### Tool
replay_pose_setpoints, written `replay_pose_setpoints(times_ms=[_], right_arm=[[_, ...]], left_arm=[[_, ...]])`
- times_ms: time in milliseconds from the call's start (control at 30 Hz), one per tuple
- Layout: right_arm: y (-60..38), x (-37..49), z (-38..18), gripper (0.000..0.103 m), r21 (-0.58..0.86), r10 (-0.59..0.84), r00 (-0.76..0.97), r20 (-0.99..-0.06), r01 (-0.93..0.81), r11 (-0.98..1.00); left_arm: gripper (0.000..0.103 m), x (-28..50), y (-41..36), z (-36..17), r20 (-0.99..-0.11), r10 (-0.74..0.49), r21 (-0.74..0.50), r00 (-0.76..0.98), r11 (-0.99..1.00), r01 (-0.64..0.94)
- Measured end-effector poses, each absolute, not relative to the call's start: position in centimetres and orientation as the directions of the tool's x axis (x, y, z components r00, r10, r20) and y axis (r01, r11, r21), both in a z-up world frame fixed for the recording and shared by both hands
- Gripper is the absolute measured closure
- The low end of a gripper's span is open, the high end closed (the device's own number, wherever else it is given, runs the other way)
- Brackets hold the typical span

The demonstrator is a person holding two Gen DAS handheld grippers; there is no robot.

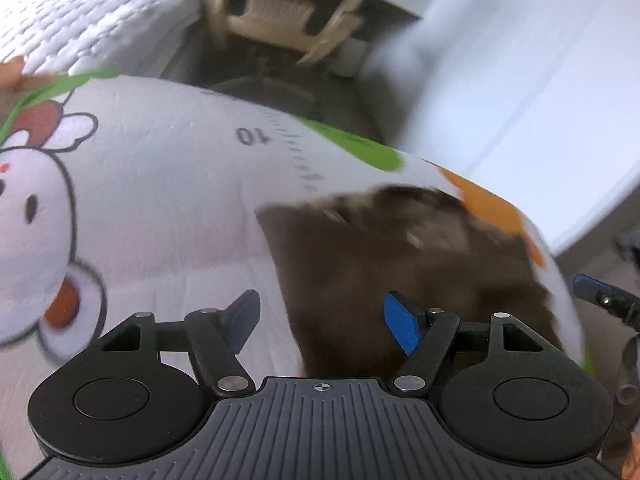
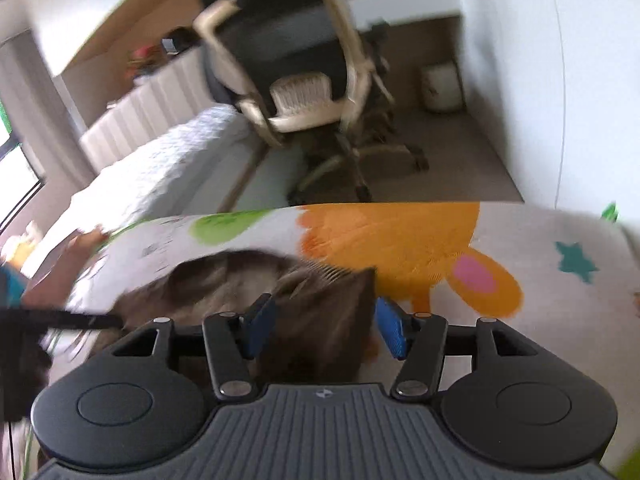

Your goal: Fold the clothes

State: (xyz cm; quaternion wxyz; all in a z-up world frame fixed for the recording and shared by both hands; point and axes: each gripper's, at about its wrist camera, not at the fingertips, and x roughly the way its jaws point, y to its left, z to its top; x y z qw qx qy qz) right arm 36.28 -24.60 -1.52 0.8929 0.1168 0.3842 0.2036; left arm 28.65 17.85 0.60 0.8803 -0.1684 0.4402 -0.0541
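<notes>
A brown garment (image 1: 404,264) lies bunched on a white cartoon-print mat (image 1: 168,184). My left gripper (image 1: 322,320) is open, with its blue pads apart over the garment's left edge. The other gripper's blue tip (image 1: 592,286) shows at the right edge of the left wrist view. In the right wrist view the same brown garment (image 2: 320,304) lies on the mat (image 2: 540,304) by an orange print. My right gripper (image 2: 326,324) is open and straddles the garment's right corner, which lies between the pads. Both views are motion-blurred.
A beige office chair (image 2: 304,92) stands on the floor beyond the mat. A bed with a white quilted cover (image 2: 160,176) is at the left. A white wall (image 1: 520,80) is at the right. A person's arm (image 2: 60,276) shows at the left.
</notes>
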Motion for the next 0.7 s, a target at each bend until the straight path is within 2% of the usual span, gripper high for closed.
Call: replay_pose_setpoints(times_ms=[100,133,233,267,300,367,467,567,700], right_arm=[[-23.6,39.0,-4.4,0.044,0.407,0.458,0.606,-0.651,-0.23,0.884],[-23.0,38.9,-4.6,0.047,0.404,0.471,0.617,-0.63,-0.257,0.878],[-21.3,38.2,-4.6,0.088,0.384,0.491,0.606,-0.625,-0.309,0.87],[-21.3,37.7,-3.8,0.092,0.37,0.487,0.616,-0.619,-0.319,0.873],[-21.4,37.1,-3.1,0.093,0.355,0.483,0.626,-0.613,-0.329,0.875],[-21.4,36.0,-1.6,0.095,0.325,0.476,0.644,-0.599,-0.347,0.88],[-23.1,32.6,2.4,0.095,0.304,0.501,0.682,-0.533,-0.398,0.865],[-24.7,26.4,5.9,0.095,0.266,0.536,0.702,-0.468,-0.467,0.843],[-26.6,18.2,6.5,0.095,0.24,0.569,0.687,-0.451,-0.521,0.819]], left_arm=[[0.031,31.2,17.9,-0.9,-0.753,-0.236,-0.374,0.614,0.922,-0.103],[0.029,31.5,17.7,-1.3,-0.74,-0.231,-0.385,0.632,0.915,-0.118],[0.026,31.4,16.5,-1.8,-0.69,-0.2,-0.39,0.696,0.912,-0.125],[0.028,31.4,16.0,-2.0,-0.683,-0.19,-0.374,0.705,0.92,-0.115],[0.033,31.4,15.3,-2.0,-0.685,-0.178,-0.338,0.707,0.937,-0.092],[0.087,31.5,14.7,-1.8,-0.702,-0.208,-0.307,0.682,0.952,-0.026],[0.092,30.4,15.1,0.2,-0.696,-0.271,-0.32,0.665,0.946,0.051],[0.092,27.0,15.6,4.6,-0.645,-0.332,-0.32,0.688,0.935,0.152],[0.092,19.8,15.4,8.7,-0.596,-0.394,-0.286,0.7,0.918,0.273]])
